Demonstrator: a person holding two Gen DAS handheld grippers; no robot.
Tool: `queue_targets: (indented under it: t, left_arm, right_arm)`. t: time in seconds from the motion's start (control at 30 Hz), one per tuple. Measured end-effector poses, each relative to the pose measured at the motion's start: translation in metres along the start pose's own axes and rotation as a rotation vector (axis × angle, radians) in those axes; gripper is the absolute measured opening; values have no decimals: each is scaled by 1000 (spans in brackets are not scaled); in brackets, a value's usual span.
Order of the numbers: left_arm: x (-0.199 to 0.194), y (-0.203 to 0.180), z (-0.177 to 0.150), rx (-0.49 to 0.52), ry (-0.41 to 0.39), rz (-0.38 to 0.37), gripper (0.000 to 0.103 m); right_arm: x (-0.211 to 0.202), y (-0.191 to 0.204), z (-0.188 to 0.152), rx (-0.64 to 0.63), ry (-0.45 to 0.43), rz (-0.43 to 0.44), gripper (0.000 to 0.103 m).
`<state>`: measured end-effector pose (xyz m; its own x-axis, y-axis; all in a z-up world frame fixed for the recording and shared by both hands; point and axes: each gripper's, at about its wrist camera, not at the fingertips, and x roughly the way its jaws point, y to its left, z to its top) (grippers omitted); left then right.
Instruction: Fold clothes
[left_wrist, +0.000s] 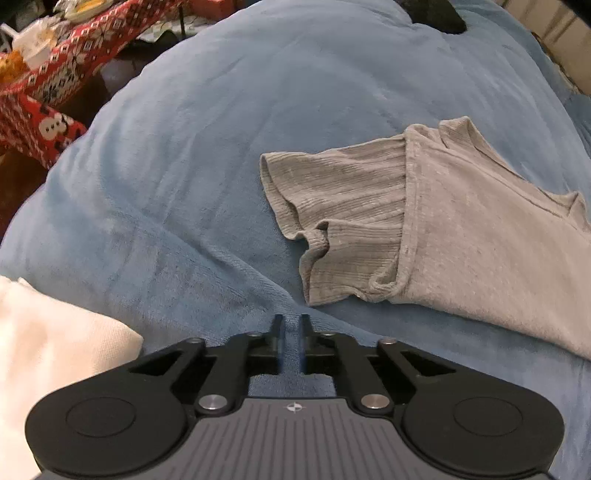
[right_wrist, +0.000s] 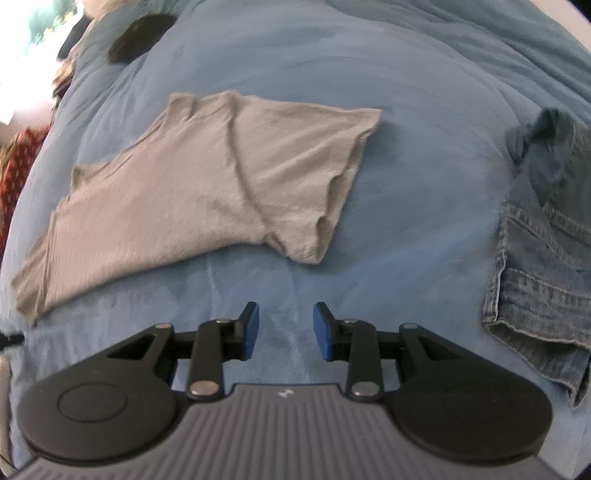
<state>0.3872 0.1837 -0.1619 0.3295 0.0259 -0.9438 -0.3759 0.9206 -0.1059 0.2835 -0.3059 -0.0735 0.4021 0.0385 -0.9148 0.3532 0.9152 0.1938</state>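
A grey short-sleeved top (left_wrist: 461, 236) lies flat on a blue blanket (left_wrist: 207, 155), its ribbed ruffled sleeve (left_wrist: 332, 210) pointing left. My left gripper (left_wrist: 293, 321) hovers just in front of that sleeve's lower edge without touching it. Its jaws are shut to a thin slit with nothing in them. In the right wrist view the same top (right_wrist: 207, 184) is spread out with a crease down its middle. My right gripper (right_wrist: 285, 314) stands open over bare blanket (right_wrist: 406, 221), a little short of the top's near right corner, holding nothing.
Folded blue jeans (right_wrist: 543, 273) lie on the blanket at the right. A white cloth (left_wrist: 48, 350) sits at the near left. Beyond the bed's left edge are red patterned wrapped boxes (left_wrist: 66, 66). A dark object (right_wrist: 142, 37) rests at the far side.
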Motion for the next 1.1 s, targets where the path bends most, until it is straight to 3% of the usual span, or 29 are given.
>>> queue_targets:
  t: [0.07,0.13,0.23,0.37,0.5,0.57,0.7,0.77,0.83,0.9,1.0,1.1]
  left_arm:
    - [-6,-5,0,31,-11,-2,8]
    - [-11,-4,3,65,-13,-38,18]
    - [-19,0,10,103,-22,-54,20]
    - [-30,13,21,144,-30,-36,22]
    - [-31,23,27,188,-69,15,34]
    - [-30,28,25,198,-99,10,36]
    - [-25,26,22,197,-76,104,37]
    - [-23,26,26,183,-43,73,41]
    - [-22,32,34,117,-12,-17,43]
    - [-25,38,42,43,-36,-90,42]
    - [-26,35,54,74,-79,-35,42]
    - [-22,34,64,100,-84,-68,42]
  right_arm:
    - [-2,13,-2,-49,24,0,35]
    - [-3,27,-4,-103,40,8,35]
    - [-9,52,-7,-142,33,-21,44]
    - [-16,93,-6,-171,-20,-14,67]
    - [-4,133,3,-232,-84,16,81]
    - [9,150,9,-293,-130,5,81]
    - [29,184,20,-472,-154,-54,80]
    - [32,196,21,-553,-158,-48,80]
    - [35,206,21,-608,-149,-37,80]
    - [36,211,20,-631,-161,-11,81]
    - [37,214,17,-642,-185,39,85]
    - [44,213,17,-663,-183,17,85]
